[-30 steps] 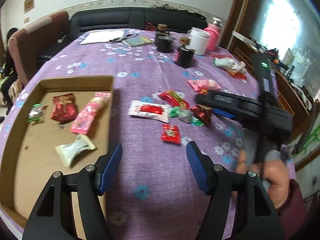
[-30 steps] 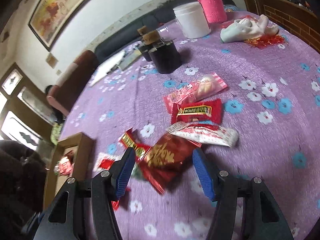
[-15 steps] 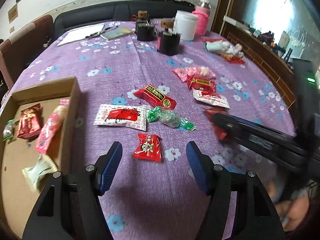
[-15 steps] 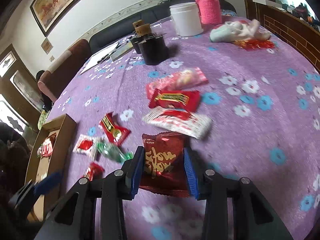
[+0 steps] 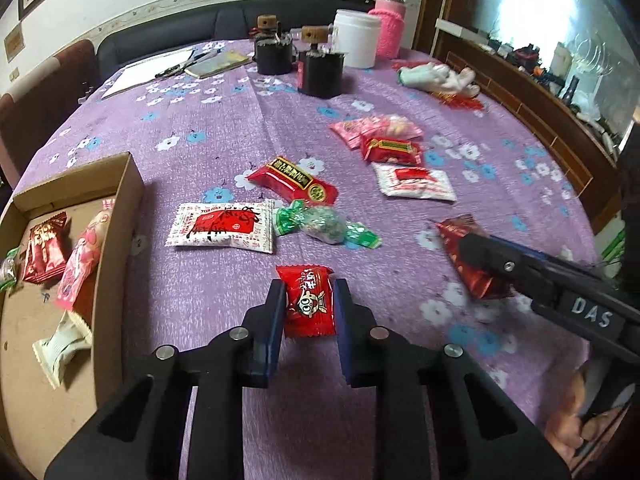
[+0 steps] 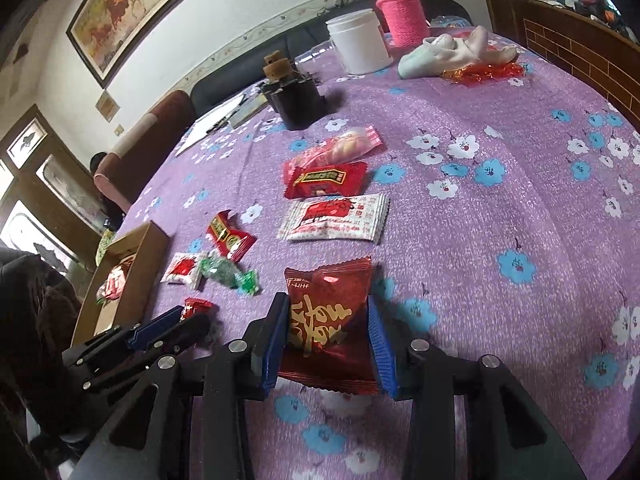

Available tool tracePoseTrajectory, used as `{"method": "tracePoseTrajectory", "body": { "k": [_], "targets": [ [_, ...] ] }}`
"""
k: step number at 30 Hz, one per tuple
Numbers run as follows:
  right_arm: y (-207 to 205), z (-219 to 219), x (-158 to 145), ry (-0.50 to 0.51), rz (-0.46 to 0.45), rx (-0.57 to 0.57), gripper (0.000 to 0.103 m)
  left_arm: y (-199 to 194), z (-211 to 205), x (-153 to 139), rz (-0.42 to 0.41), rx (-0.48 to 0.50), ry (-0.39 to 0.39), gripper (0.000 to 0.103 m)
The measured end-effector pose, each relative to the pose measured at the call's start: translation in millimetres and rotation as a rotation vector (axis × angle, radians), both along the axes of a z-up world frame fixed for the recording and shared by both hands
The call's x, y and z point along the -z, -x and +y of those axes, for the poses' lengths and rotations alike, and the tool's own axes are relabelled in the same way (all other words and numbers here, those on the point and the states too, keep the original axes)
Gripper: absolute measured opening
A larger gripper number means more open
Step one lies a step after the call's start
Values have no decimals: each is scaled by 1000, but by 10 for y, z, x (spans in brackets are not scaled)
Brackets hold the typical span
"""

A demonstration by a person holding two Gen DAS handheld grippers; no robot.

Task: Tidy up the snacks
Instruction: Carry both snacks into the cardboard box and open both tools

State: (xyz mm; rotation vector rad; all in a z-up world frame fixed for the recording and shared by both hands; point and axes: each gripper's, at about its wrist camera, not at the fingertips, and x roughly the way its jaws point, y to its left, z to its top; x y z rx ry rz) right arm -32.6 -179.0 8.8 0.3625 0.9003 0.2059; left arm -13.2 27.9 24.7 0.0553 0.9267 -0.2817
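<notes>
Cardboard box [image 5: 132,184] left of left tool [image 5: 309,304]: four snacks in | left tool clamped on small red packet [image 5: 310,300] | right tool [image 6: 329,334] clamped on dark red packet [image 6: 326,320] | ahead: six snacks loose on purple surface [image 5: 500,184] | progress: under half, by my count

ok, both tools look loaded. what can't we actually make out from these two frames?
- Cardboard box: cut off by the left wrist view's left edge; in the right wrist view its wall hides most contents.
- Dark red packet: the right tool covers its near part in the left view.
- Small red packet: mostly hidden behind the left tool in the right view.
</notes>
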Motion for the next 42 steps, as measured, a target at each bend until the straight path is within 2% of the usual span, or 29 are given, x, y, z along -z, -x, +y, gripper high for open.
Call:
{"method": "tracePoseTrajectory", "body": {
  "k": [8,12,17,23,32,38,42],
  "targets": [
    [186,94,-165,-4,-45,-29,40,294,220,-278,-29,-16,95,21],
    [235,263,-283,-2,-69,-70,40,400,456,-381,-47,-58,109,21],
    [251,685,-462,-3,-102,-167,40,450,989,-421,-70,-170,88,21],
    [246,1419,-604,27,-135,-305,40,414,1660,-357,-62,-313,69,21],
    [186,2395,-472,69,-100,-497,40,53,2358,-155,15,-442,51,21],
    [164,2954,-284,102,-46,-592,39,-158,2506,-29,93,-467,60,21],
    [163,3142,-180,125,-28,-617,39,-209,2562,-1,119,-482,79,22]
  ]
}}
